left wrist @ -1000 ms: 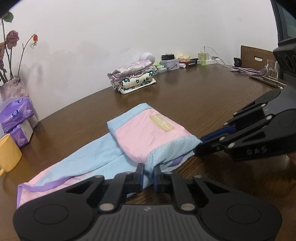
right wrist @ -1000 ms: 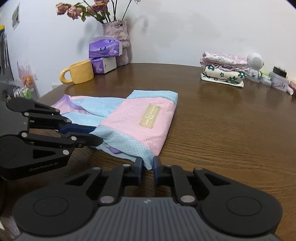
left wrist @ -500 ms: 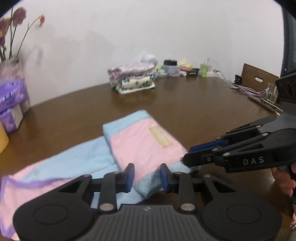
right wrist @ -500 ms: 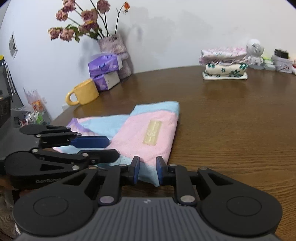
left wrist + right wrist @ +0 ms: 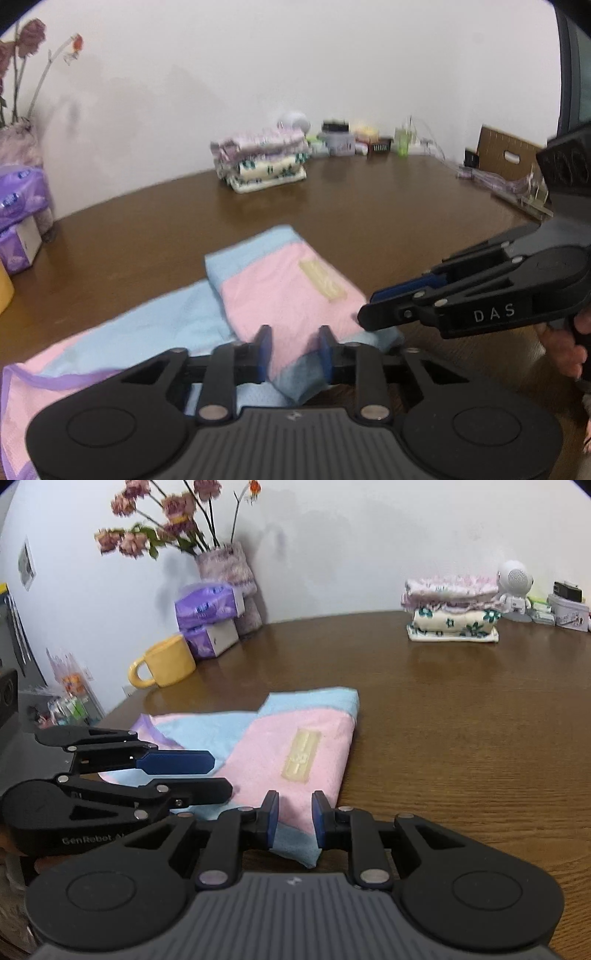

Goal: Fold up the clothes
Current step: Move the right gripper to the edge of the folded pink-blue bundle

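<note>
A pink and light-blue garment (image 5: 280, 295) with a yellow label lies partly folded on the brown table (image 5: 369, 221). Its folded pink part (image 5: 266, 746) lies on top, and the rest spreads to the left. My left gripper (image 5: 294, 334) hovers over the folded part's near edge. Its jaws are closing, the cloth shows in the gap, and the pads do not press it. My right gripper (image 5: 294, 797) is open over the near corner, clear of the fabric. Each gripper shows in the other's view: the right gripper (image 5: 367, 306) and the left gripper (image 5: 221, 775).
A stack of folded clothes (image 5: 452, 609) sits at the back by the wall. A yellow mug (image 5: 164, 662), purple tissue packs (image 5: 208, 605) and a vase of dried flowers (image 5: 225, 565) stand at the left. Small items and cables (image 5: 480, 173) line the far right.
Both grippers were shut on the garment's near edge and have let it go. The folded part now lies flat, and both grippers have drawn back a little.
</note>
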Demonstrator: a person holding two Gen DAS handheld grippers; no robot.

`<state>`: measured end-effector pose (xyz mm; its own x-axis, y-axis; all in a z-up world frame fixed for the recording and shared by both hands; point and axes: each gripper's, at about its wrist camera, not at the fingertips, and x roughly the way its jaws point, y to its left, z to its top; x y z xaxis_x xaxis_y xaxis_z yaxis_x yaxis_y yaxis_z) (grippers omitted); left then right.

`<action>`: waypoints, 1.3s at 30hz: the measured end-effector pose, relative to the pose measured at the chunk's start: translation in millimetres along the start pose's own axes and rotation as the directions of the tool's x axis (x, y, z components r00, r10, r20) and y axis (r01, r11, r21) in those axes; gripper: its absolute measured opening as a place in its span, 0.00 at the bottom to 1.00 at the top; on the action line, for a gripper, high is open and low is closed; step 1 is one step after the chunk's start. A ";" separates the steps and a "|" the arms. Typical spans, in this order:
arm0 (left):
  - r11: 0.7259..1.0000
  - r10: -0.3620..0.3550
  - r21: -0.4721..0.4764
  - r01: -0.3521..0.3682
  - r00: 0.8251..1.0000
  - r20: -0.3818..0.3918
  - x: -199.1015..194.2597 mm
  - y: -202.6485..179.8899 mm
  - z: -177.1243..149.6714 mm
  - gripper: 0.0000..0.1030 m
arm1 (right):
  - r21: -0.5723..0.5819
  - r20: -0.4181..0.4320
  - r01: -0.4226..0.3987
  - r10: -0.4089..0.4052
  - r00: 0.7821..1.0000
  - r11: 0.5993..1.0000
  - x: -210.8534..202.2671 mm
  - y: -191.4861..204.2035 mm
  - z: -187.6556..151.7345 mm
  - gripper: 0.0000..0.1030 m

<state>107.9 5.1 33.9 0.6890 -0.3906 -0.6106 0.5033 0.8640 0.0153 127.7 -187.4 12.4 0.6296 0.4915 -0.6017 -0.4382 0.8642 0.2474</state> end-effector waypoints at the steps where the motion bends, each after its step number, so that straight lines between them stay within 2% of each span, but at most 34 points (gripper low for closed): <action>1: 1.000 -0.004 -0.007 0.004 1.000 -0.003 0.2 1.5 0.4 0.20 | -0.001 -0.015 0.002 -0.002 1.000 1.000 3.2 -0.2 -0.8 0.19; 5: 0.998 -0.011 -0.067 0.012 1.000 0.017 -2.0 10.5 9.5 0.20 | 0.023 -0.015 -0.001 0.001 1.000 1.000 5.0 -6.8 7.2 0.19; 9: 0.987 0.028 -0.158 -0.017 0.997 0.067 3.9 19.9 25.6 0.32 | 0.061 0.026 0.025 -0.026 0.999 0.998 8.1 -15.1 24.5 0.19; 13: 0.966 0.015 -0.257 -0.008 0.999 0.028 26.2 31.1 26.6 0.29 | 0.134 0.009 0.011 -0.012 1.000 0.991 24.9 -27.4 29.8 0.19; 19: 0.965 0.044 -0.258 -0.050 0.999 -0.032 40.7 36.1 16.4 0.26 | 0.159 0.007 -0.008 0.007 1.000 0.987 36.5 -34.4 24.1 0.19; 22: 0.963 0.053 -0.264 -0.061 0.998 -0.036 40.5 38.7 15.1 0.26 | 0.159 0.006 -0.018 0.018 1.000 0.987 37.9 -36.5 23.5 0.19; 25: 0.956 0.041 -0.291 -0.040 0.999 -0.003 33.8 42.4 23.9 0.26 | 0.185 0.017 -0.043 0.041 0.999 0.982 34.3 -42.1 27.8 0.19; 29: 0.964 0.066 -0.259 -0.052 0.997 0.045 33.7 41.4 47.3 0.35 | 0.169 0.053 -0.015 0.006 0.999 0.986 31.6 -48.3 49.9 0.19; 35: 0.944 0.053 -0.326 -0.053 0.999 -0.010 66.3 54.6 55.0 0.33 | 0.205 0.006 -0.010 0.009 1.000 0.979 58.7 -56.8 61.0 0.19; 39: 0.948 0.066 -0.310 -0.073 0.997 -0.034 75.5 57.7 49.7 0.30 | 0.220 -0.021 -0.008 0.013 1.000 0.976 70.6 -59.7 56.6 0.19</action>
<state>214.8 9.7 28.1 0.7026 -0.3218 -0.6347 0.2652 0.9461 -0.1860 234.6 -198.2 -1.9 0.6102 0.4999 -0.6147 -0.2913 0.8630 0.4127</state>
